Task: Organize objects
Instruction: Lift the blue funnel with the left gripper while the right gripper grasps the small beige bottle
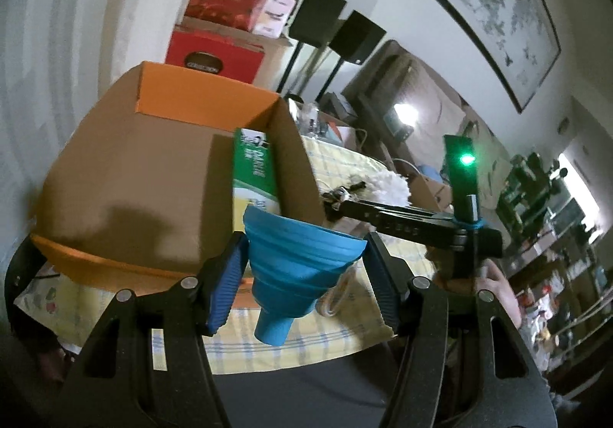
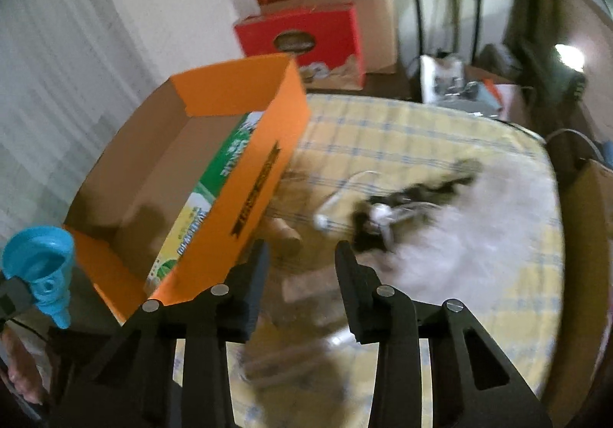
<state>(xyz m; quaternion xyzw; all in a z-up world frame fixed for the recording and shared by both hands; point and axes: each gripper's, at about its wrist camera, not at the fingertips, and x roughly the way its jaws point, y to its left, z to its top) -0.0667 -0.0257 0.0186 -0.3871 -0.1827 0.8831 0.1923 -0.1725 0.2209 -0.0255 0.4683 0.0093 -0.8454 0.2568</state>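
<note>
1. Between the ribbed blue pads of the left gripper [image 1: 304,271] sits a blue collapsible silicone funnel [image 1: 302,255], stepped in rings, wide mouth up and narrow spout down; the pads press on its sides, about half apart.
2. Just beyond it stands an open orange cardboard box [image 1: 153,175] with a plain brown inside, resting on the surface, a table with a yellow-and-blue checked cloth [image 1: 345,167].
3. Inside the box, a flat green, white and yellow printed carton [image 1: 254,171] lies against the right wall.
4. At the right gripper [image 2: 302,263], the black fingers stand partly apart over blurred brown shapes on the cloth; nothing is gripped.
5. Beside it, a fluffy white duster [image 2: 459,232] lies on the cloth.
</note>
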